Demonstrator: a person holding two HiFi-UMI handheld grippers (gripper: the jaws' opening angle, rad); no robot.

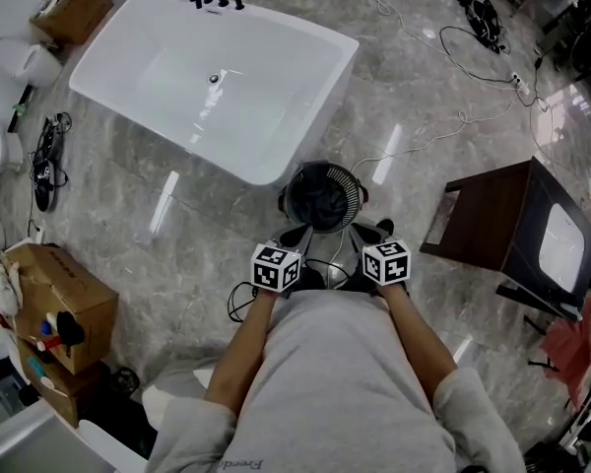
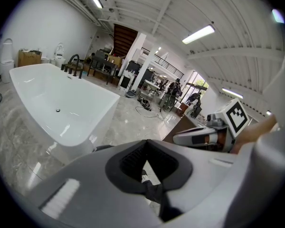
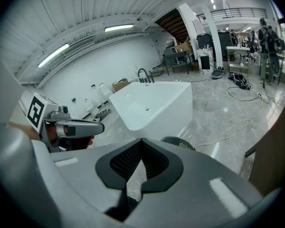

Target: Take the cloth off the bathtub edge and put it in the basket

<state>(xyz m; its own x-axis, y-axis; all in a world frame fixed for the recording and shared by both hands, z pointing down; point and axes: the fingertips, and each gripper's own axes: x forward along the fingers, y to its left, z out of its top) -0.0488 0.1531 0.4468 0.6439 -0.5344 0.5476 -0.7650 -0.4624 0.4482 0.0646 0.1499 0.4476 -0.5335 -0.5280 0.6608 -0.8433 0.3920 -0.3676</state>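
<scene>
Head view: the dark cloth [image 1: 320, 203] lies inside the basket [image 1: 355, 180], just beside the bathtub [image 1: 256, 16]. The tub's rim is bare, so I judge the job done. I hold the left gripper [image 1: 294, 239] and right gripper [image 1: 372, 235] side by side near the torso, angled down towards the basket. Left gripper view: jaws closed, nothing between them. Right gripper view: jaws likewise pressed together, empty.

head view: high above the person's arms, looking steeply down; basket [image 1: 322, 197] near, bathtub [image 1: 217, 77] beyond.
left gripper view: low, rides the left gripper [image 2: 143, 167], faces the bathtub across the floor.
right gripper view: low, rides the right gripper [image 3: 135, 167], faces bathtub and basket rim.
shared: bathtub in all three; each gripper view catches the other gripper.
</scene>
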